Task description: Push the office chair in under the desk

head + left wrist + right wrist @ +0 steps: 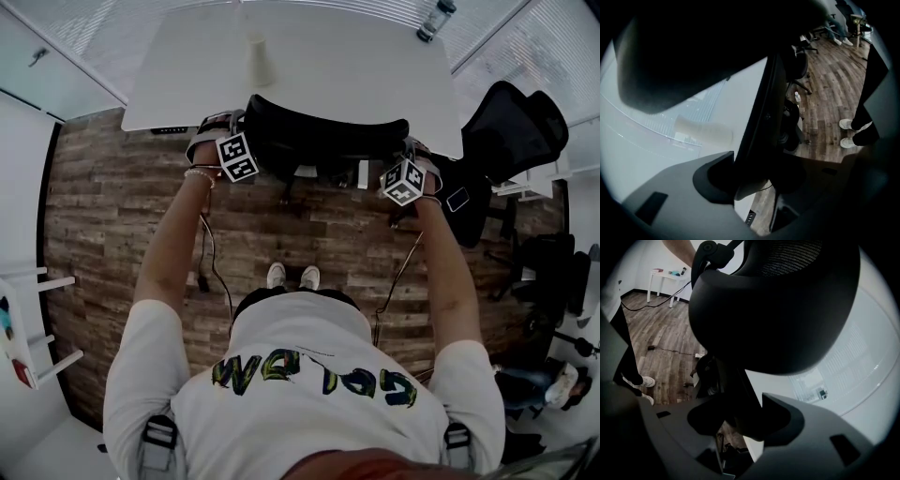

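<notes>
office chair (pixel 328 139) sat at 12 o'clock from the person, backrest top right against the near edge of the white desk (pixel 356 66). seat was hidden below it, so couldn't tell how far under it was. judged mostly in, last shove or a check left.

risks from there:
- both holds were at the outer ends of the backrest, so an uneven push would likely swivel the chair instead of rolling it straight.
- armrests or backrest could hit the desk edge and jolt the desk, which could topple the paper cup (pixel 260 61) standing at 11 o'clock just beyond the backrest.
- the rim was smooth and curved, so the fingers could slide off under a hard push.

chair looked black: mesh back in a thick curved plastic frame, wide rim. base legs just showed beneath it at 6 o'clock.

left gripper (pixel 754 180) was at the 9 o'clock end. its fingers (pixel 689 197) stood wide but clamped on the backrest rim, and the rim filled the gap. right gripper (pixel 740 420) at the 3 o'clock end was the same, fingers (pixel 820 437) closed on the frame just under the back's bulge.

further out: bottle (pixel 436 19) at the desk's 1 o'clock corner, a second chair (pixel 516 122) at 2 o'clock near the right gripper, shoes (pixel 292 277) at 6 o'clock on the wood floor (pixel 122 216).
</notes>
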`<action>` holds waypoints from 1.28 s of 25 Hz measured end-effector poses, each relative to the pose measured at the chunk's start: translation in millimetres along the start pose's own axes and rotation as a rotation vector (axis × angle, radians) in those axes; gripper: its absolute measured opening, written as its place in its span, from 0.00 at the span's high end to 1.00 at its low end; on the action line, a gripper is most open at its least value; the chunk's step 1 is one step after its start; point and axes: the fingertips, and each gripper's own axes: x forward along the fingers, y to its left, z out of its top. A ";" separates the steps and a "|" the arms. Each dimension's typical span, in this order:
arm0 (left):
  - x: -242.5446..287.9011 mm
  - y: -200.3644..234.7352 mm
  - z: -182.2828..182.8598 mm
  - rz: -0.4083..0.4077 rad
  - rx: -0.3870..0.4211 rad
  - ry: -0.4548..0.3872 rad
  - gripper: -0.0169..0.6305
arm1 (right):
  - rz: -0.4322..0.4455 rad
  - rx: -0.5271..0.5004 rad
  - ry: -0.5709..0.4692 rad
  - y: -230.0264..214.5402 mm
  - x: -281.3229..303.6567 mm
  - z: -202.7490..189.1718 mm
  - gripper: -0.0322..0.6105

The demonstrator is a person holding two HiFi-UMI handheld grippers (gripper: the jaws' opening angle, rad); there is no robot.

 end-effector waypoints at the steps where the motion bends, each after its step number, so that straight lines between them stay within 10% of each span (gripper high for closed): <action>1: -0.1 0.1 0.0 0.001 0.000 0.000 0.65 | 0.001 -0.001 -0.003 -0.2 -0.1 0.1 0.60; 18: -62.5 1.6 -4.9 0.102 -0.240 -0.094 0.60 | -0.092 0.255 -0.076 -8.3 -61.9 4.5 0.59; 32: -190.8 0.6 34.0 0.133 -0.874 -0.430 0.75 | -0.142 0.763 -0.383 -9.6 -178.7 74.7 0.75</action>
